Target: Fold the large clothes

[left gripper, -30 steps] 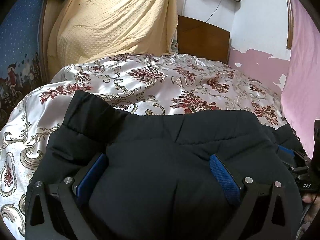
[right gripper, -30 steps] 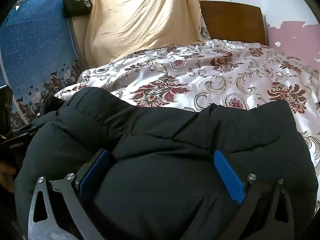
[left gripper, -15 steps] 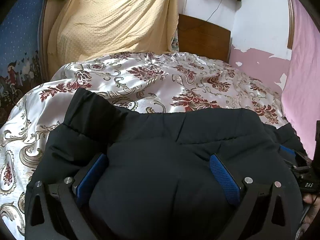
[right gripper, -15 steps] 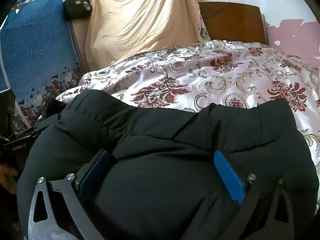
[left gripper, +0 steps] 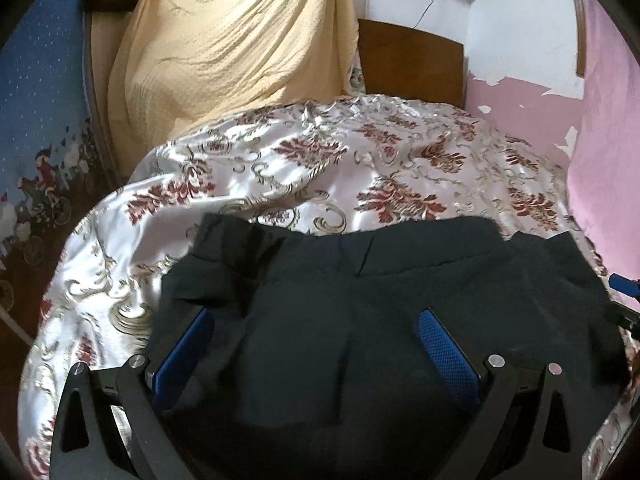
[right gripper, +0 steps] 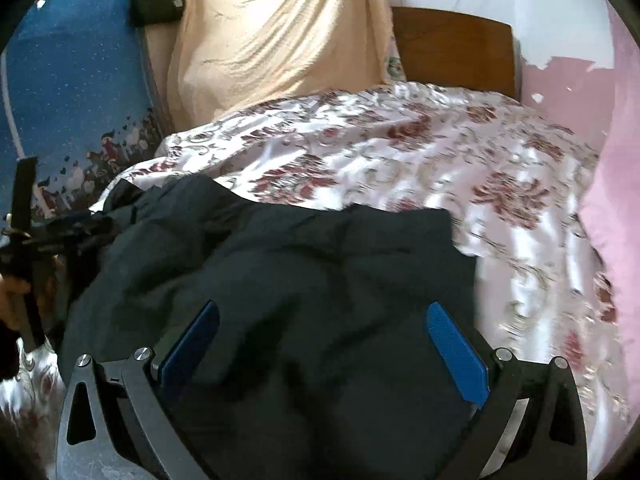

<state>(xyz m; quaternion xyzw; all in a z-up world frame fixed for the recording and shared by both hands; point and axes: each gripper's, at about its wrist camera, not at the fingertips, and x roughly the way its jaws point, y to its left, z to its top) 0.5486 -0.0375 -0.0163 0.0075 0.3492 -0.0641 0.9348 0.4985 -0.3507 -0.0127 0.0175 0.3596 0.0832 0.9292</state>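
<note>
Lying across the near part of a floral satin bedspread (left gripper: 320,168), a dark padded garment (left gripper: 360,300) is being shown bunched and rumpled, filling the lower half of both wrist views from about 4 o'clock round to 8 o'clock. The left gripper (left gripper: 316,354) is being held low over the garment with its blue-padded fingers (left gripper: 448,356) spread wide, the dark fabric bulging up between them and touching both pads; nothing is being pinched. The right gripper (right gripper: 324,346) is likewise being held with its jaws spread apart over the cloth, the garment's folds lying between the blue pads (right gripper: 456,356). In the right wrist view the scene is being blurred, and the other gripper's frame is being seen at 9 o'clock beside the garment's edge. Beyond the bed, a yellow draped cloth (left gripper: 224,52) is being seen at 11 o'clock, a wooden headboard (left gripper: 412,64) at 1 o'clock, and a pink curtain (left gripper: 604,160) at 3 o'clock.
</note>
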